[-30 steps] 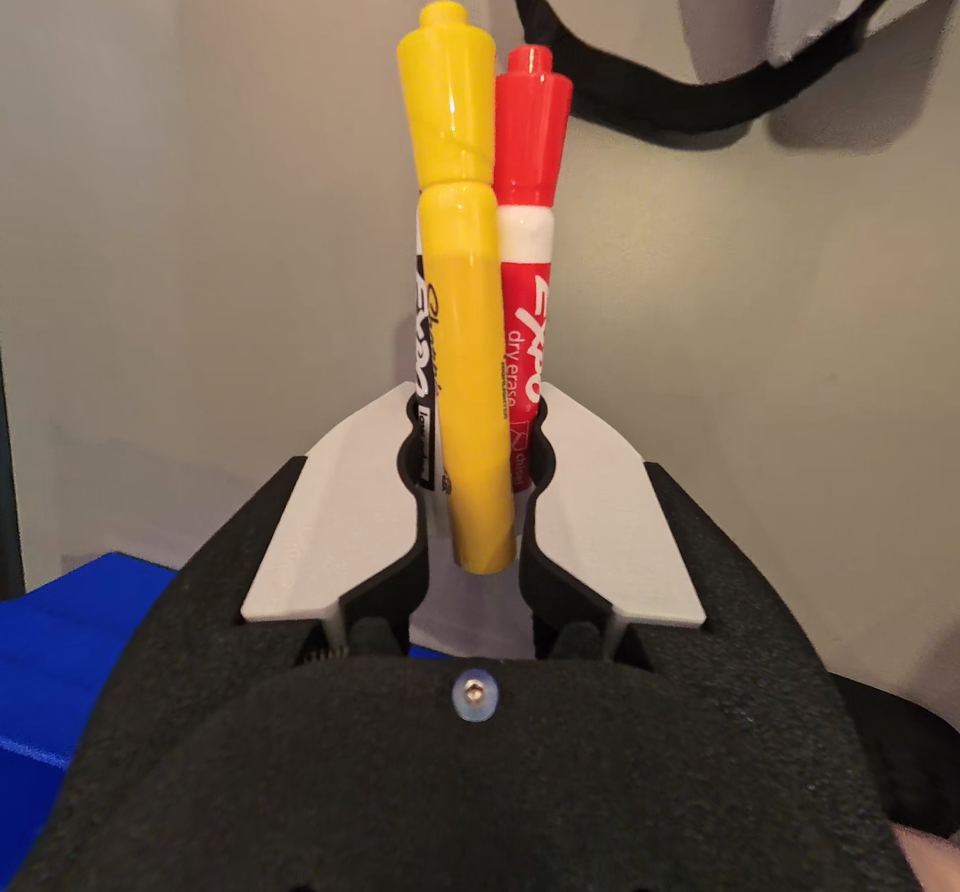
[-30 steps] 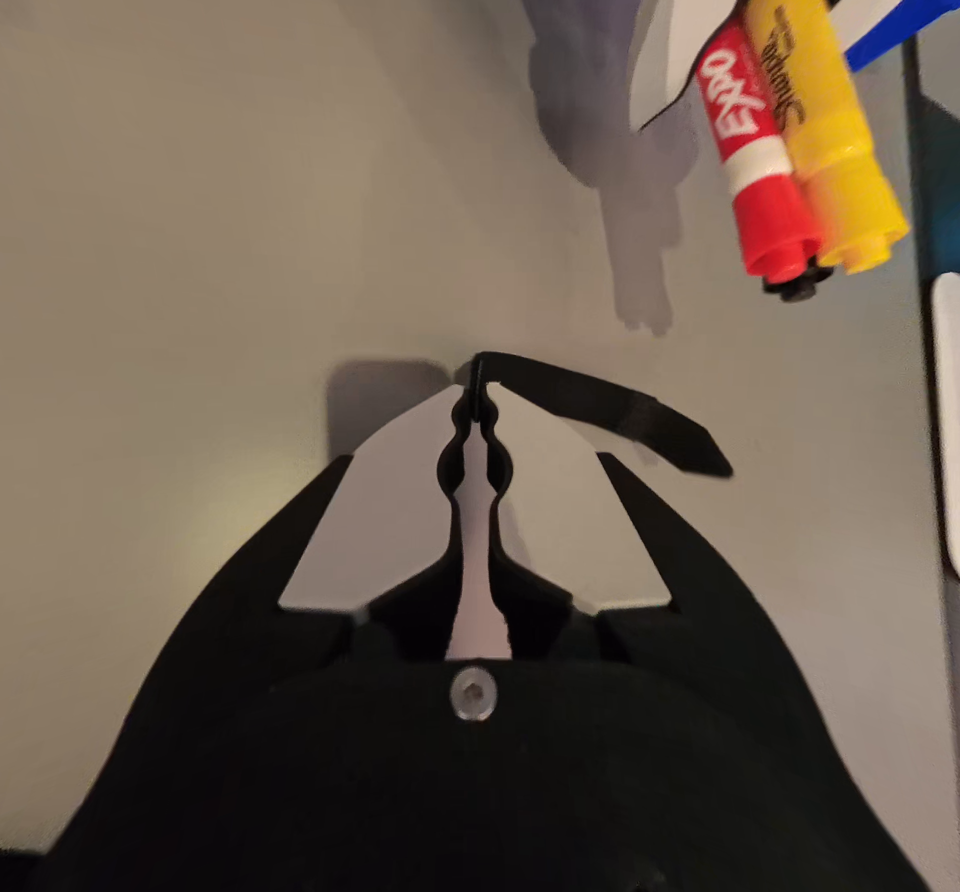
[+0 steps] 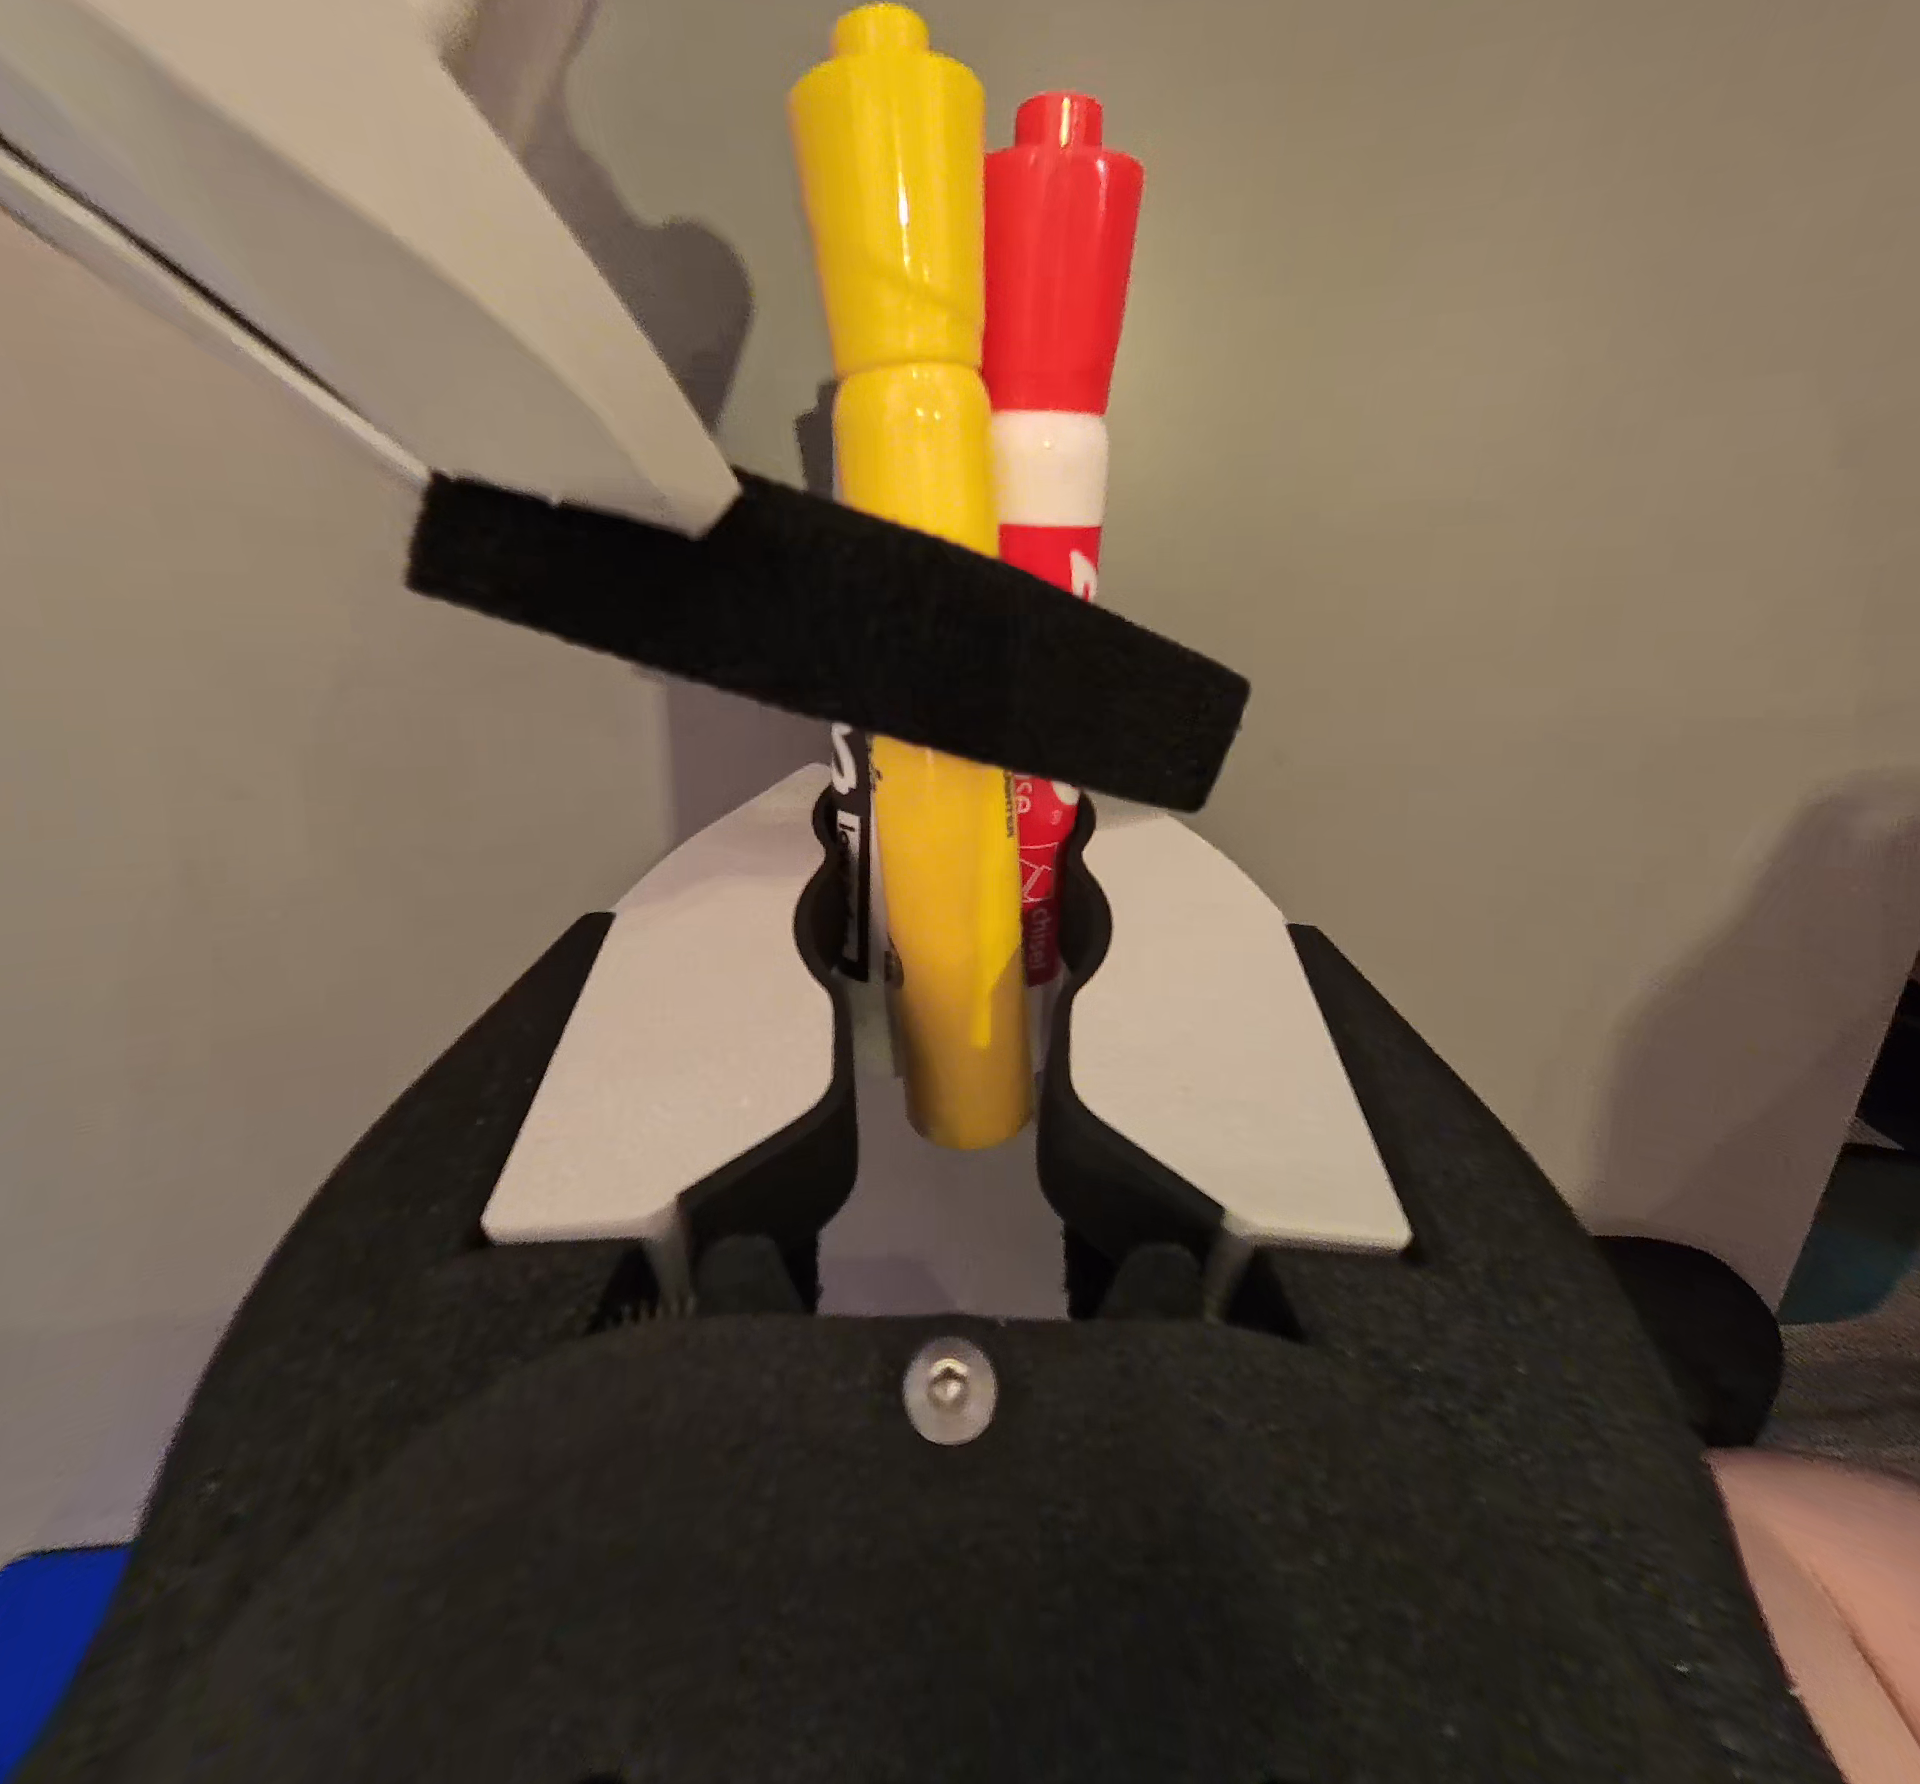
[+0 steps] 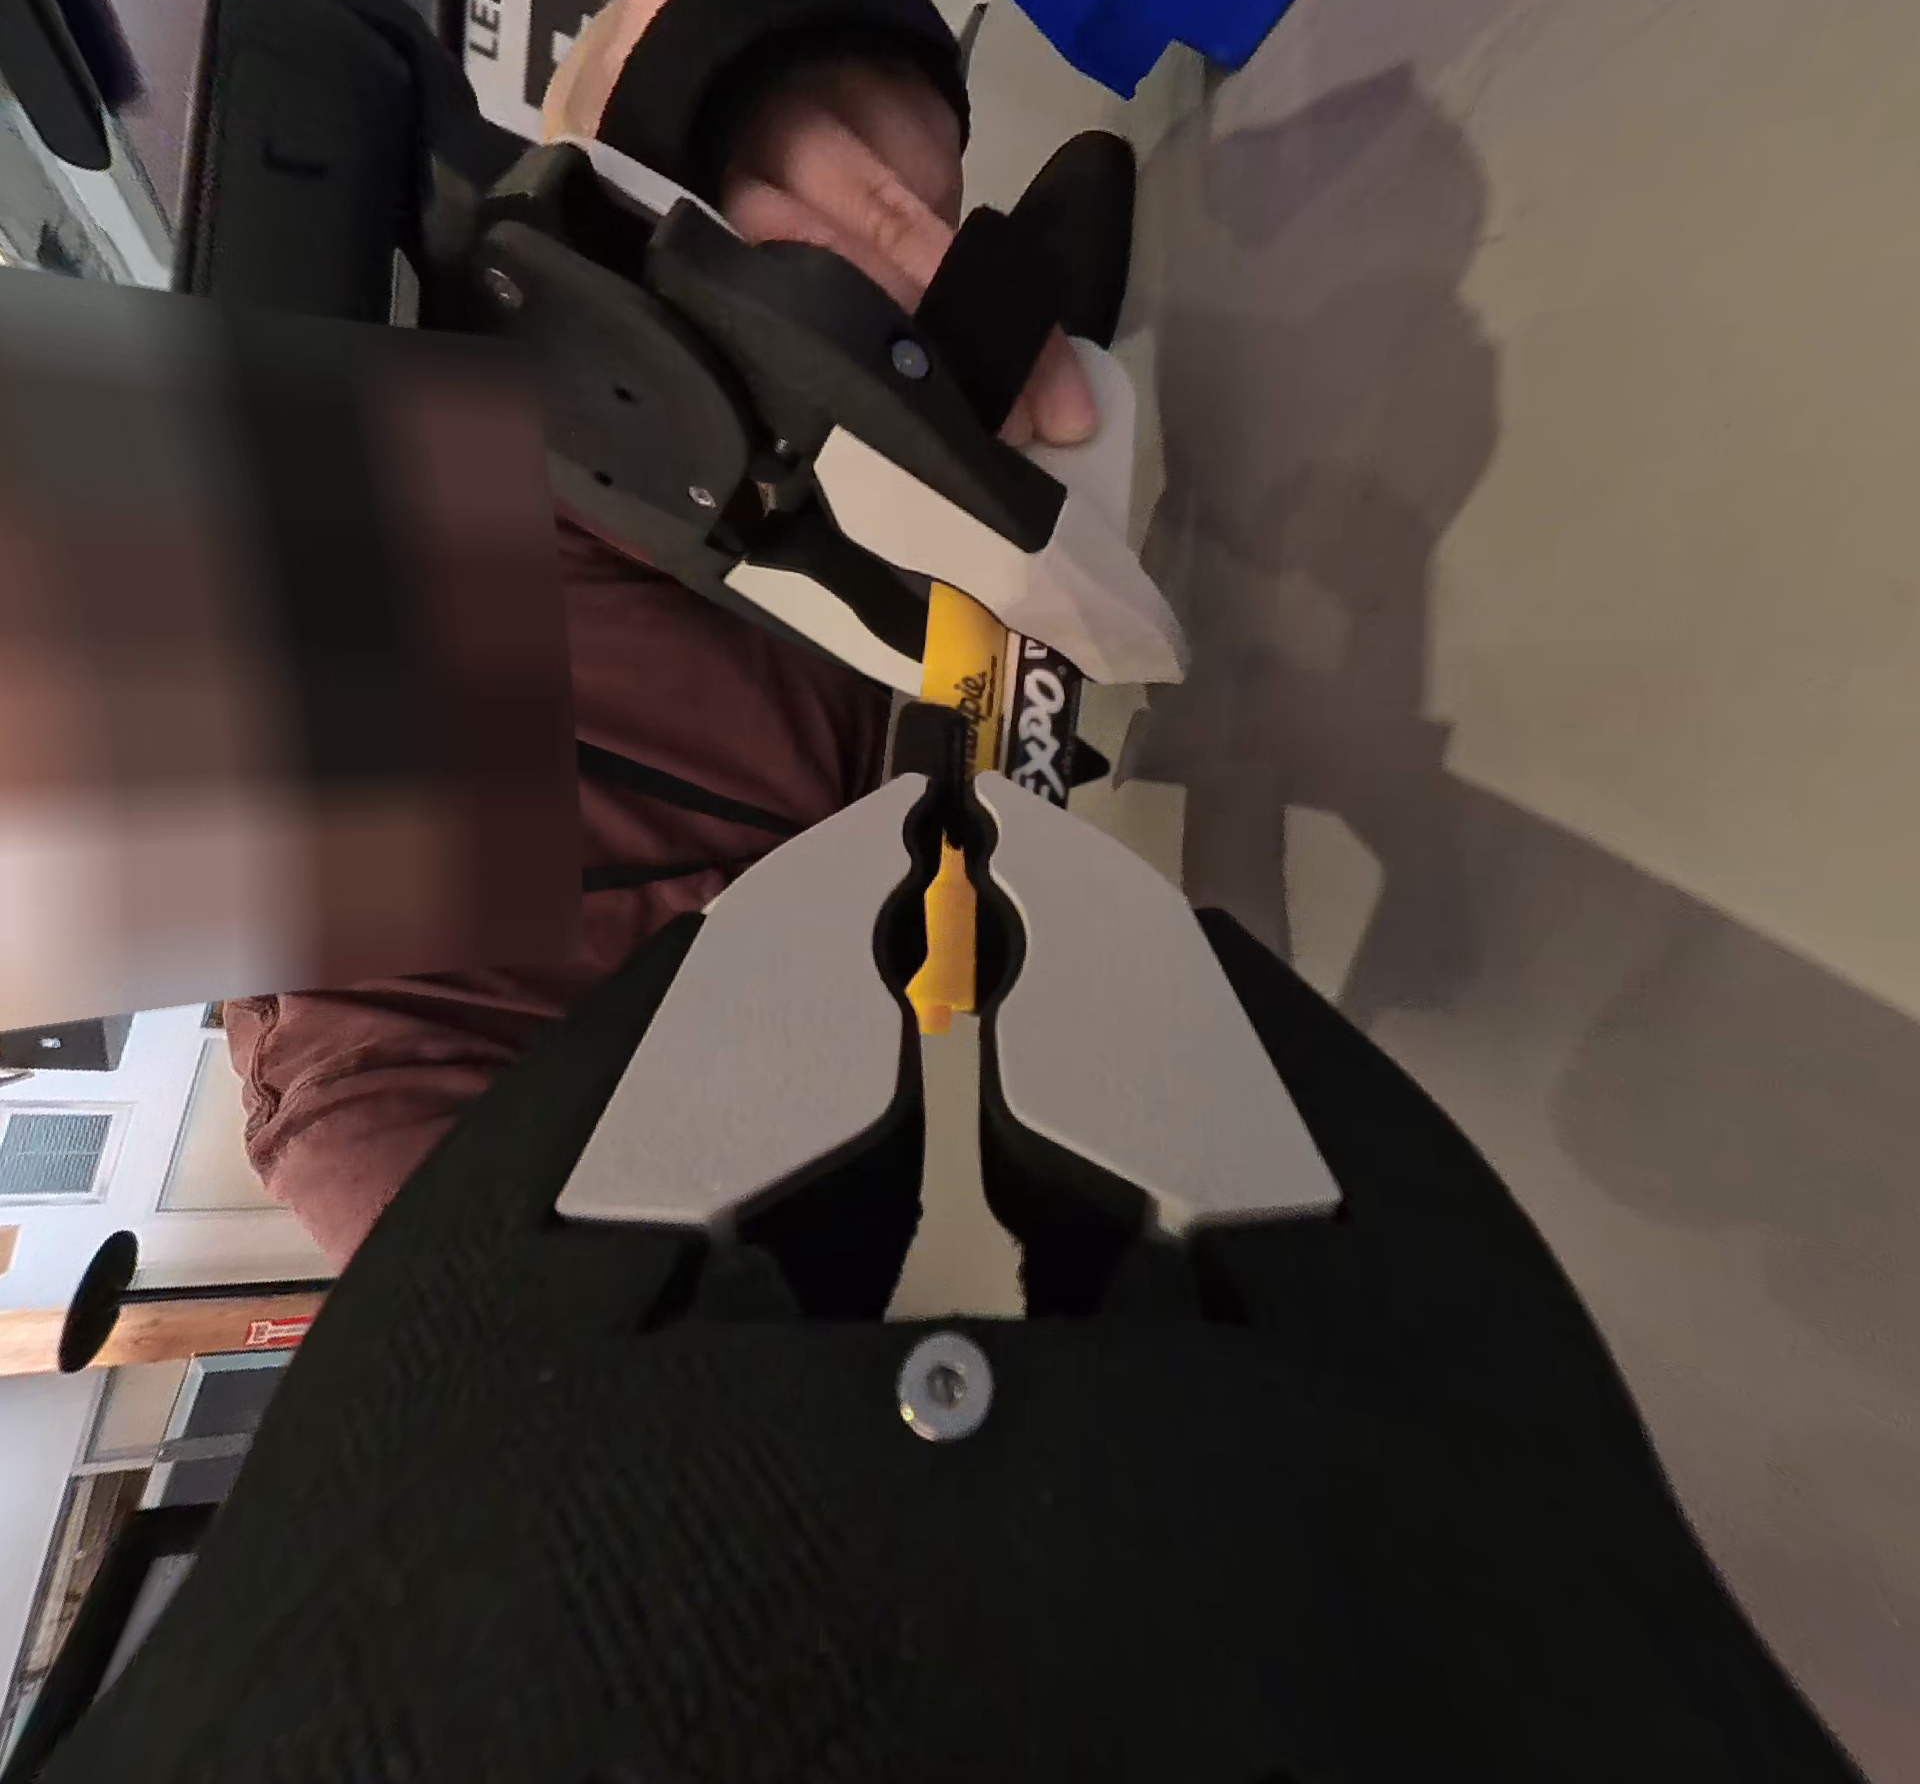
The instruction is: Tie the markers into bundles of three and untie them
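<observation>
The left wrist view looks forward along its own left gripper, very near the markers clamped upright against a plain grey surface. The right wrist view sits behind the right gripper and faces back toward the person, close (frame rolled sideways). Both views share the markers, the black strap and each other's gripper tips

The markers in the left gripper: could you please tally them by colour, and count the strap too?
Yellow marker: 1
Red marker: 1
Black-and-white marker, mostly hidden: 1
Black strap: 1
Total: 4
</observation>
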A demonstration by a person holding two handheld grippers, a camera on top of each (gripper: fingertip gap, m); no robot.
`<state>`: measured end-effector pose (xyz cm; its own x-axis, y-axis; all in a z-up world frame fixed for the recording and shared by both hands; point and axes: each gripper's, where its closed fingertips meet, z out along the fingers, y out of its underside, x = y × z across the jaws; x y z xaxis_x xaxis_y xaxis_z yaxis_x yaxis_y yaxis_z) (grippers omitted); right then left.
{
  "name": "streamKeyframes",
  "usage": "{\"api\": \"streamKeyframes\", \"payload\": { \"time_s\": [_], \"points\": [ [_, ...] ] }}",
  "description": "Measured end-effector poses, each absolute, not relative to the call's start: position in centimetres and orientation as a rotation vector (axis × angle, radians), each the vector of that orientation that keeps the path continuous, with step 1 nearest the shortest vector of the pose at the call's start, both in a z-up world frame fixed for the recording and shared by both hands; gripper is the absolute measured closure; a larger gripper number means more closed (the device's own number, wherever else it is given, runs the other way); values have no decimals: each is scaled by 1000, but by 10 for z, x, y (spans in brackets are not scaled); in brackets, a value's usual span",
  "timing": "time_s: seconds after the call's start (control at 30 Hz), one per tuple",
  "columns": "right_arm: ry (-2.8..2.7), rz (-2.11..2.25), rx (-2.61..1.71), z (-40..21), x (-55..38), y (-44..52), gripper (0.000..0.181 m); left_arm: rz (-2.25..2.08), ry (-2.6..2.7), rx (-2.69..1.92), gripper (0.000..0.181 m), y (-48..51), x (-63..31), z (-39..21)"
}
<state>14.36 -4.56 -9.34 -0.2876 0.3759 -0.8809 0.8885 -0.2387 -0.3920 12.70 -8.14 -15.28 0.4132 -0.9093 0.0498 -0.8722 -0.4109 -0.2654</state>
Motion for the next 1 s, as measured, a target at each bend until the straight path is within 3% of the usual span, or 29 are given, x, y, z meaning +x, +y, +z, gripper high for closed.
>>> {"api": "streamKeyframes", "payload": {
  "time_s": [0.03, 0.63, 1.0],
  "points": [
    [1579, -1552, 1509, -94, 142, -47, 177, -284, 1581, -2468, 143, -82, 128, -153],
    [1457, -1531, 1484, -109, 129, -59, 162, -526, 1549, -2500, 143, -97, 143, -146],
    [1536, -1523, 1564, -114, 125, -54, 158, -442, 1532, -2503, 143, -91, 134, -146]
  ]
}}
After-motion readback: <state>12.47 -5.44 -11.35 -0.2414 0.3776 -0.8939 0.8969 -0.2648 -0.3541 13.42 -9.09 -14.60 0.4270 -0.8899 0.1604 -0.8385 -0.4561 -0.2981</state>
